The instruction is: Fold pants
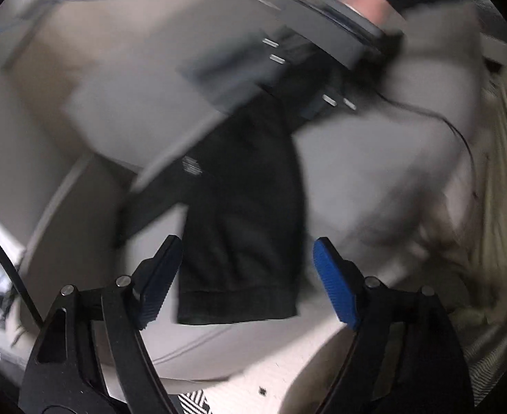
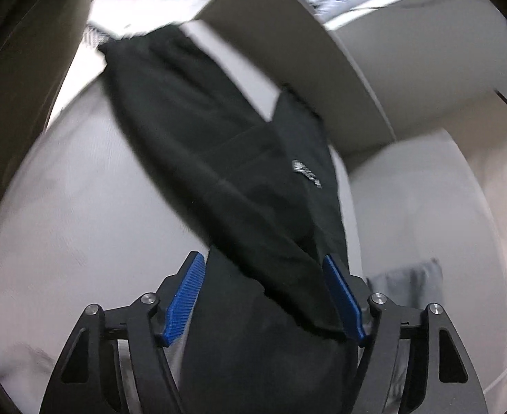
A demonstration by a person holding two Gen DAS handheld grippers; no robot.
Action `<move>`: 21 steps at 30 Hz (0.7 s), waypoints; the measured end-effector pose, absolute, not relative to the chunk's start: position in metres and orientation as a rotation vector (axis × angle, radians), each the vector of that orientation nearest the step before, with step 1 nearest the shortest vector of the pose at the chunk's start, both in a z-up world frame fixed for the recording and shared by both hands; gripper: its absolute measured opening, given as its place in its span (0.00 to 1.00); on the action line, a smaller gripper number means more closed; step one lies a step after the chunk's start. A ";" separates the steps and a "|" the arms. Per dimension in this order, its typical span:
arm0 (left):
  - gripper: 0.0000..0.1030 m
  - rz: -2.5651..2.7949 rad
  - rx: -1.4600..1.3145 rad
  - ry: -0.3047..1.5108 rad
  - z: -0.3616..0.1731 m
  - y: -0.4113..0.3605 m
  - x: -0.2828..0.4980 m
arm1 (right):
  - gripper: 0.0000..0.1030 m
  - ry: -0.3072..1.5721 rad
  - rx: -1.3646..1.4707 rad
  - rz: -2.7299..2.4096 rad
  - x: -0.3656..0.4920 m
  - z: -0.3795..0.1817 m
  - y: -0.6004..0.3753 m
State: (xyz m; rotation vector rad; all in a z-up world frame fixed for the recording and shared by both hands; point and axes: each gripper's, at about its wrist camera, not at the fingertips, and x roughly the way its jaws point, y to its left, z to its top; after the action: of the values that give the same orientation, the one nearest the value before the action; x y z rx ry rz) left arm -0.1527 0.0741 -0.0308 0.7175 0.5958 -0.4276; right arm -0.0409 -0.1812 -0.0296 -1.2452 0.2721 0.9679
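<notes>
Black pants lie stretched over a grey cushioned surface, with a ribbed cuff nearest my left gripper. That gripper is open, its blue pads either side of the cuff and apart from it. At the pants' far end, blurred, is my right gripper, held by a hand. In the right wrist view the pants, marked with a small white logo, run from upper left down between the fingers of my right gripper. Its pads stand wide, with bunched fabric between them.
Beige fabric lies at the right edge. A black cable hangs at the left, and a striped black-and-white cloth shows below. A grey upright cushion panel rises beside the pants. A small grey cloth lies at right.
</notes>
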 end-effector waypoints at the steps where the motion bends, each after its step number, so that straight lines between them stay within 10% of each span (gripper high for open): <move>1: 0.74 -0.437 0.748 0.612 -0.037 0.069 -0.147 | 0.66 0.268 -1.266 0.984 -0.040 -0.032 -0.179; 7: 0.70 -0.479 0.878 0.759 -0.077 0.033 -0.119 | 0.61 0.226 -1.410 1.069 -0.032 -0.051 -0.164; 11: 0.35 -0.491 0.875 0.843 -0.100 0.032 -0.099 | 0.57 0.183 -1.461 1.111 -0.026 -0.057 -0.157; 13: 0.11 -0.459 0.869 0.857 -0.099 0.036 -0.094 | 0.34 0.230 -1.434 1.123 -0.018 -0.054 -0.155; 21: 0.04 -0.392 0.734 0.735 -0.052 0.072 -0.101 | 0.09 0.358 -1.310 1.146 -0.008 -0.034 -0.156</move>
State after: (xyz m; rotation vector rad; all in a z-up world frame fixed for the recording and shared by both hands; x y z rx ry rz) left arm -0.1007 0.0722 -0.0518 0.7336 0.7351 -0.3917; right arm -0.0078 -0.1557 -0.0340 -1.3096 0.3585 1.1460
